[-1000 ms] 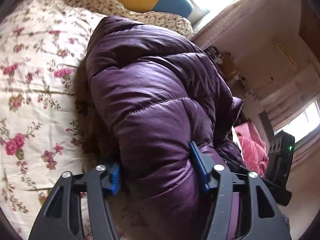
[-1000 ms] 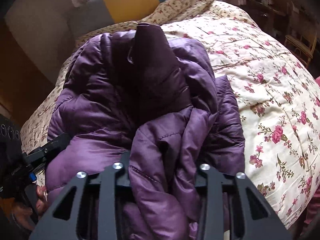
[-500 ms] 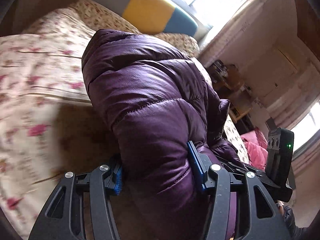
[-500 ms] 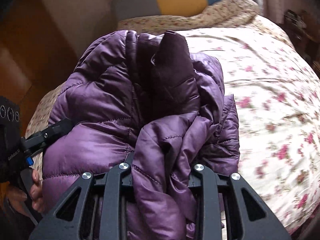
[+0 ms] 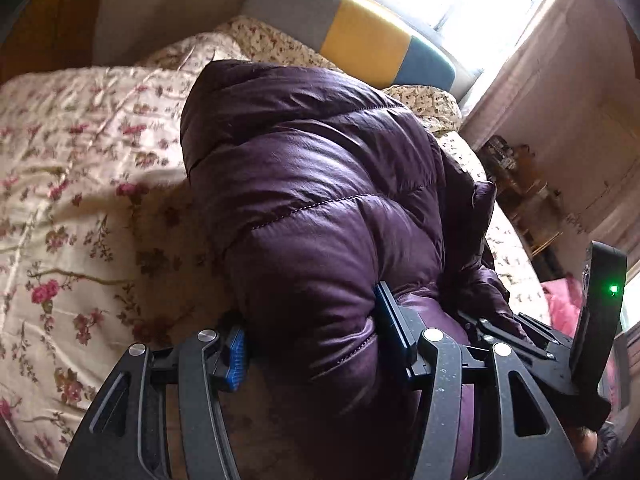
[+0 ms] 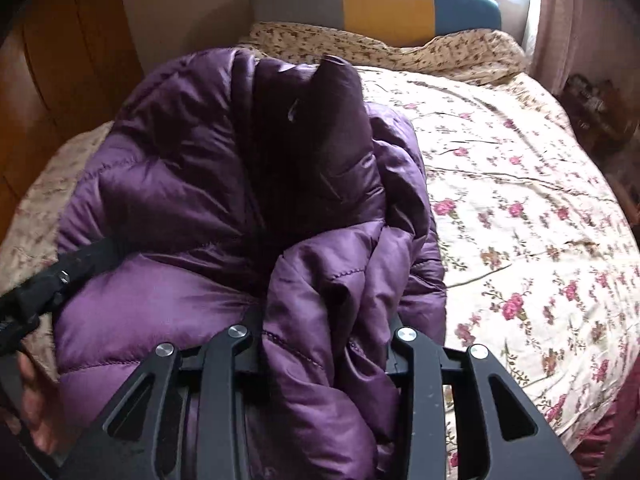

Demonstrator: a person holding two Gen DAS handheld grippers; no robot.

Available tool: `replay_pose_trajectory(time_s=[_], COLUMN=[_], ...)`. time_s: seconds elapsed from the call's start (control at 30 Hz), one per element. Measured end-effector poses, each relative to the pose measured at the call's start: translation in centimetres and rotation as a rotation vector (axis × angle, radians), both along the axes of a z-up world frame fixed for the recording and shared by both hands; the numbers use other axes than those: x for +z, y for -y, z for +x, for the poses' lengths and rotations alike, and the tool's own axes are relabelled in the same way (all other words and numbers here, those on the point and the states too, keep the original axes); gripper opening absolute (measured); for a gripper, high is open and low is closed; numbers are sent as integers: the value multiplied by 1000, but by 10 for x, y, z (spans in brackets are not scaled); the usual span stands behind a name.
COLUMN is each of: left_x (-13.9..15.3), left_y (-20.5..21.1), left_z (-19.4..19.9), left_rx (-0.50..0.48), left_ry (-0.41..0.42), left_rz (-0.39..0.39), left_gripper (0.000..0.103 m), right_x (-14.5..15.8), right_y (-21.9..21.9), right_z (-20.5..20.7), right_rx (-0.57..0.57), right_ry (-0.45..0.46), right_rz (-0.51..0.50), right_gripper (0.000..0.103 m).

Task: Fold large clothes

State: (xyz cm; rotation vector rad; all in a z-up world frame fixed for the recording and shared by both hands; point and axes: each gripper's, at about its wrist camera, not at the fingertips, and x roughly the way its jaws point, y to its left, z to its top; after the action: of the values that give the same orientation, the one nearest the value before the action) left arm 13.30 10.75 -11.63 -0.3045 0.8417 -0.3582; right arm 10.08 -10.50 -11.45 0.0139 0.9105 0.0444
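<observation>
A bulky purple puffer jacket (image 5: 312,184) is bunched into a thick roll over the floral quilt (image 5: 80,184) of a bed. My left gripper (image 5: 312,336) is shut on one end of the roll, blue pads (image 5: 236,354) pressing into the padding. In the right wrist view the jacket (image 6: 180,184) shows its dark lining and a crumpled fold. That fold sits between the jaws of my right gripper (image 6: 326,340), which are opening while the cloth still fills the gap. The left gripper's arm (image 6: 60,272) reaches in beside a hand (image 6: 36,408).
A grey, yellow and teal headboard (image 6: 384,4) and a floral pillow (image 6: 380,44) close the far end of the bed. Wooden cupboard doors (image 6: 48,60) stand to the left. A cluttered shelf (image 5: 516,184) and pink cloth (image 5: 560,304) lie beyond the bed's right side.
Both grippers have carried the jacket roll across the bed, and both views have swung up toward the headboard. The jacket stays gripped at both ends.
</observation>
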Motion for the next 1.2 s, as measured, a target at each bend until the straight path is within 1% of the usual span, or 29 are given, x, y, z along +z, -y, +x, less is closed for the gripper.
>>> replay_pose_trajectory(time_s=[0.07,0.1,0.17,0.2,0.27,0.3,0.33,0.4,0.5,0.53,0.6,0.67,0.7,0.87,0.97,1.07,1.13,1.2], left_x=[-2,-5,-9,-13,-17,-16,-16,-12,0,3,12,19,23,36,41,46,47,47], left_y=[4,6,10,13,11,10,9,7,2,1,-4,-7,-10,-12,-12,-9,-8,-9], left_z=[8,7,6,6,5,3,3,1,-6,-7,-10,-11,-10,1,13,25,34,44], left_rx=[-3,-2,10,19,41,48,54,65,90,95,118,132,146,179,195,197,195,193], left_ry=[7,10,21,26,33,37,38,40,65,74,97,107,118,142,151,164,167,162], left_rz=[20,36,55,60,65,65,60,60,87,94,107,104,109,138,155,179,194,199], left_gripper=[56,58,59,59,61,62,62,65,66,66,66,66,66,66,66,66,66,66], right_x=[-13,-16,-29,-32,-34,-33,-31,-25,-14,-10,-2,6,12,41,58,69,77,76], right_y=[-4,-6,-10,-12,-12,-12,-10,-9,-6,-5,-4,-5,-6,-12,-20,-27,-33,-38], right_z=[3,3,7,2,-3,-5,-6,-5,-7,-7,-7,-12,-15,-6,4,19,33,47], right_rx=[4,2,2,2,-12,-18,-27,-42,-60,-66,-76,-92,-99,-144,-178,-195,-201,-200], right_ry=[9,14,49,63,85,94,98,96,91,91,94,101,105,148,169,173,177,172], right_rz=[-45,-52,-77,-88,-78,-81,-79,-71,-66,-64,-63,-63,-66,-99,-110,-92,-88,-89], right_gripper=[32,32,33,33,34,39,39,45,53,54,60,61,62,61,50,44,43,41])
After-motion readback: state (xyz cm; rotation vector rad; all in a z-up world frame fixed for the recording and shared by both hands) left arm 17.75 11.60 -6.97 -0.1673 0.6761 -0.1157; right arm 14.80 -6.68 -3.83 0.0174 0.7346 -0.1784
